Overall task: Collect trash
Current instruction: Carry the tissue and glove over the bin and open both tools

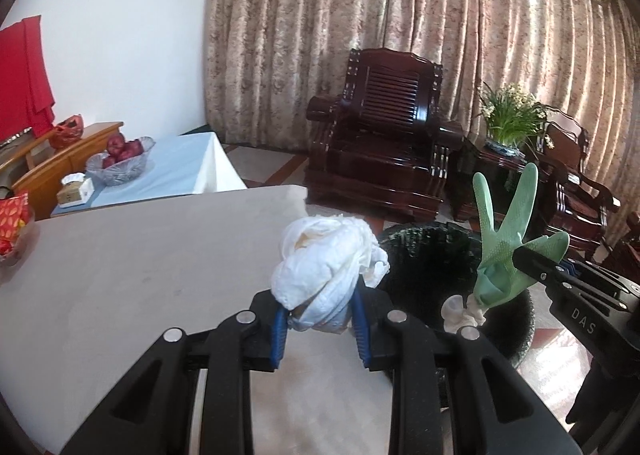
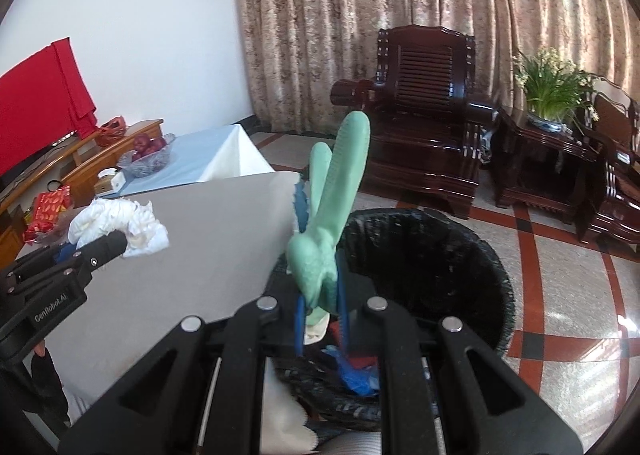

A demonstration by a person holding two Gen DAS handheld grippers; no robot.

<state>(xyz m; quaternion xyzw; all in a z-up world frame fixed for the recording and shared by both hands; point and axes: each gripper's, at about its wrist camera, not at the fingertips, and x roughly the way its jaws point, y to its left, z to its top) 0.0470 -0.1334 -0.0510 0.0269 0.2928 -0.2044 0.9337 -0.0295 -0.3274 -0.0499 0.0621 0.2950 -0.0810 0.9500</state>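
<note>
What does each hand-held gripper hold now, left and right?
Left hand-held gripper: closed on the crumpled white cloth.
Right hand-held gripper: closed on the green rubber glove.

bin (image 2: 460,255): near rim hidden behind right gripper (image 2: 322,319); contents mostly too dark to tell
glove (image 2: 324,239): cuff hidden between pads
red cloth (image 1: 24,75): cut off at left edge
far-right chair (image 2: 616,175): cut off at edge
</note>
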